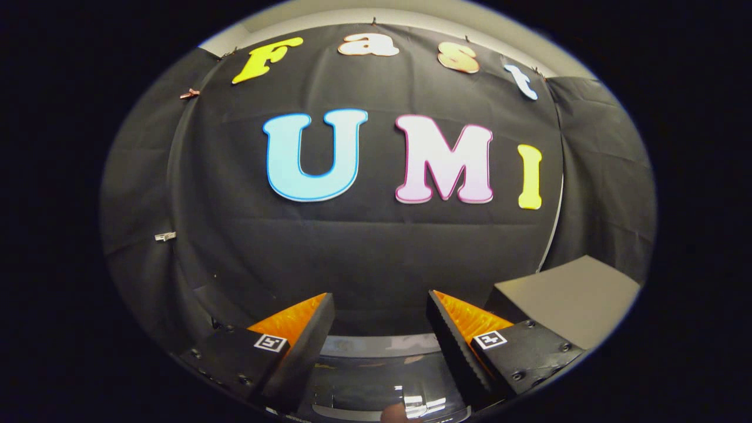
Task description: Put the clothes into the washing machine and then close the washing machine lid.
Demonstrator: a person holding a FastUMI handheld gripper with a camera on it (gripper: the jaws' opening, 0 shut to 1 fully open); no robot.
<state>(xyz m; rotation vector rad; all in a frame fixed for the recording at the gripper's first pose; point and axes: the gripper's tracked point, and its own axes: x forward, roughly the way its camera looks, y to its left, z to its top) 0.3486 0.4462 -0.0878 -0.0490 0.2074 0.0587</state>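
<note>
Nearest to me is my gripper [380, 329], its two fingers spread apart with nothing between them, so it is released and carrying no clothes. I judge I hold it raised and level like this because I am between moves, not reaching for anything yet.

Taking the washing machine [376, 382] as my landmark: it sits directly under the fingers, a dark glossy top with a pale curved rim just beyond the fingertips, and lamp glare on it. Whether its lid is up or down I cannot tell from this angle. Behind the machine hangs the black cloth wall [364, 252], the biggest thing ahead of me. To the right of the machine, beside my right finger, a grey flat-topped box [570, 299] stands against that cloth. Left of the machine, a small pale clip [165, 236] pins the cloth.

Where the clothes lie I cannot tell, so my next move would call for tilting down to find them.
</note>
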